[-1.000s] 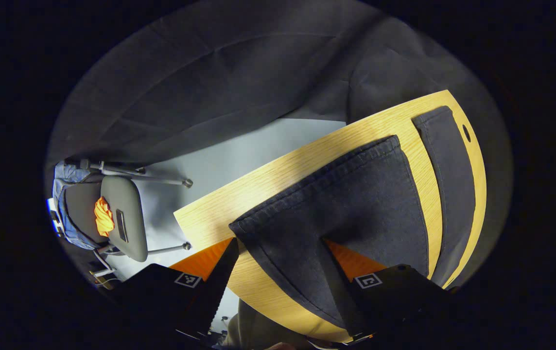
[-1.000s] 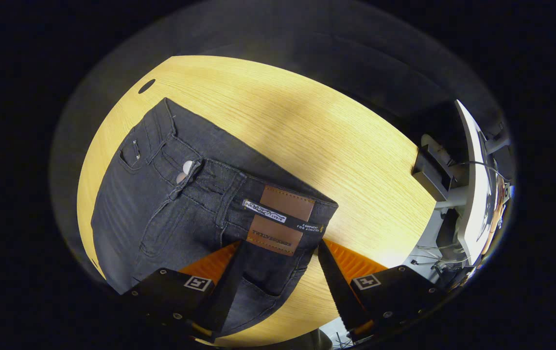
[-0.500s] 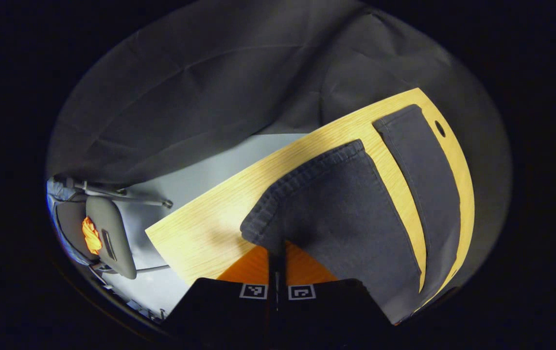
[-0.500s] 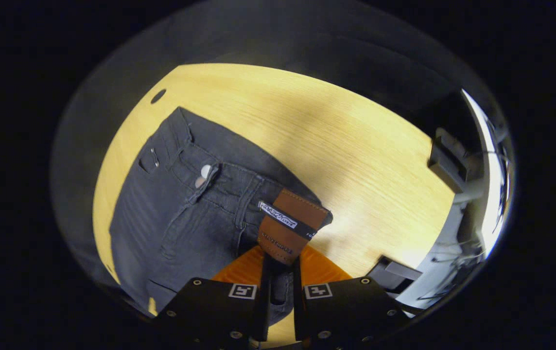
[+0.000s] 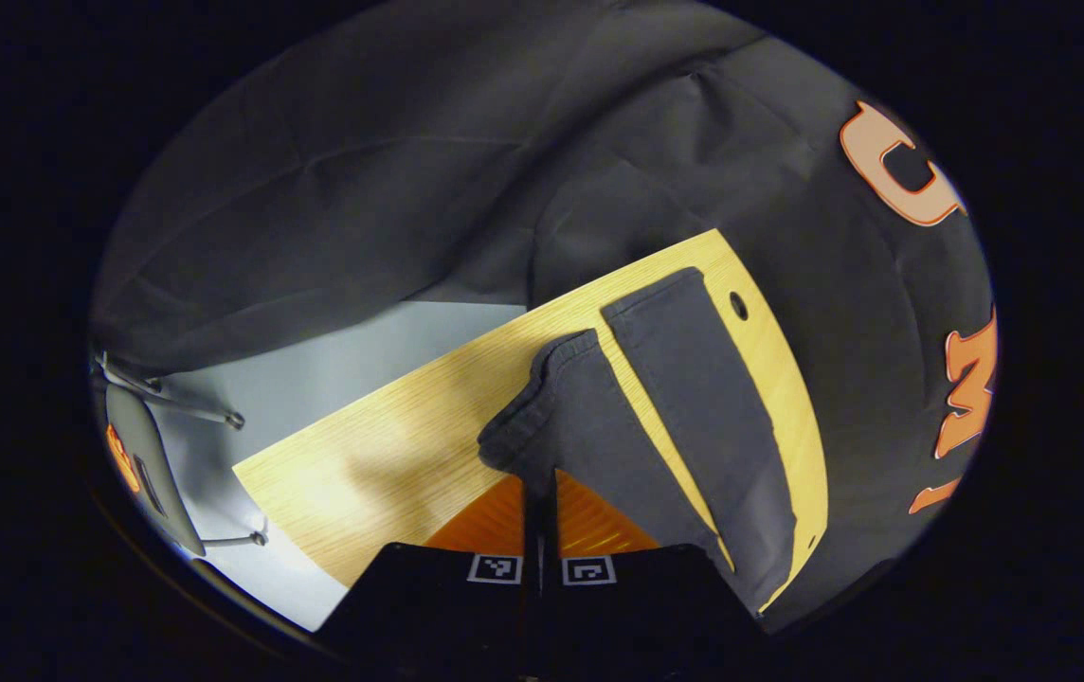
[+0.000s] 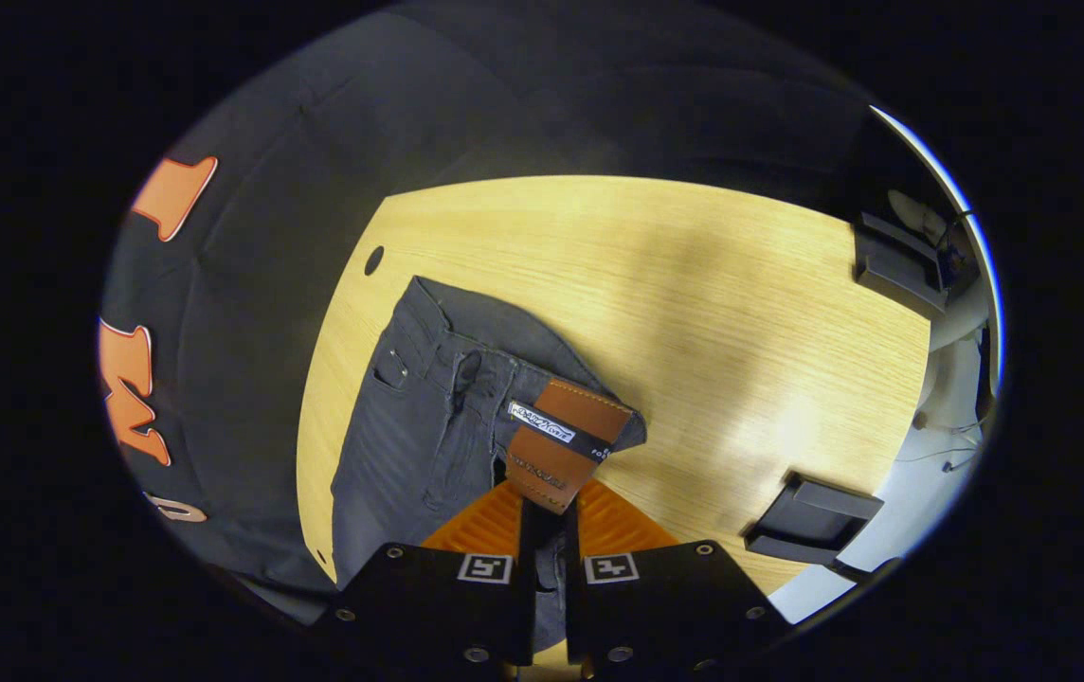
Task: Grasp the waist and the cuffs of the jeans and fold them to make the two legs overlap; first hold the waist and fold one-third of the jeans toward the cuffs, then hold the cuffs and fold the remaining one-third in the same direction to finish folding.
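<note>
Both grippers are clamping the jeans [image 6: 428, 417] — left gripper [image 5: 539, 493] on a cuff [image 5: 542, 417], right gripper [image 6: 542, 502] on the waist [image 6: 561, 440] — beginning the leg-over-leg fold; next, carrying both ends across evenly.

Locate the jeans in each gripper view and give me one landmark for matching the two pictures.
Left gripper view: the jeans show as two legs right of centre, the nearer cuff pinched in the left tool.
Right gripper view: the jeans show their waist left of centre, held at the leather patch by the right tool.
Shared landmark: the table's cable hole, beside the jeans' far edge.
</note>
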### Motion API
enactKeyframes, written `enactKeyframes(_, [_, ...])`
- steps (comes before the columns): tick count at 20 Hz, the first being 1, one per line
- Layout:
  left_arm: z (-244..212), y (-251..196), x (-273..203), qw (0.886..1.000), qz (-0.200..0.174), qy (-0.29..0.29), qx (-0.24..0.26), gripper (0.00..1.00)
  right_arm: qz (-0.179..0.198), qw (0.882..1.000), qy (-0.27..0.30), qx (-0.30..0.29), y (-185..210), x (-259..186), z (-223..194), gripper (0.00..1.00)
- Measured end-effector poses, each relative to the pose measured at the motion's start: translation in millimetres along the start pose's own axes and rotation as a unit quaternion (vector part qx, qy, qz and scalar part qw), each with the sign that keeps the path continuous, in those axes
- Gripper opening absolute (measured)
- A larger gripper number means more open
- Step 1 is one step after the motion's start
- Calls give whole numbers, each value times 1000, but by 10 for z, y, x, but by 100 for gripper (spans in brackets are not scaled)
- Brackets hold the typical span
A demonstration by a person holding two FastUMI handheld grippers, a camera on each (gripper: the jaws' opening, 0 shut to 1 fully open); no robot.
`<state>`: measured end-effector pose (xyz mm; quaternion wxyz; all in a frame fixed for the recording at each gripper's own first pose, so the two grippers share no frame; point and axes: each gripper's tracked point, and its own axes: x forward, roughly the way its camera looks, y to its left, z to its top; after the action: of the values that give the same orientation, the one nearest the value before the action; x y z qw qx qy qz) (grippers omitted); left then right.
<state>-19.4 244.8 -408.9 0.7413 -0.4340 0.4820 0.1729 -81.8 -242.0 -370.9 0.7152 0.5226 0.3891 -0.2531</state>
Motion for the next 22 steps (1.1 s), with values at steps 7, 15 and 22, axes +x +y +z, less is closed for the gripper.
enactKeyframes(7, [278,-335,-63,998,-50,-22,8,1,39,998,-24,35,293,-204,83,13])
enactKeyframes(15, [710,-774,39,994,-111,-16,17,1,42,995,-53,72,691,-393,247,13])
enactKeyframes(22, [1116,-1424,269,992,-114,-30,42,1,52,996,-43,59,1126,-342,491,14])
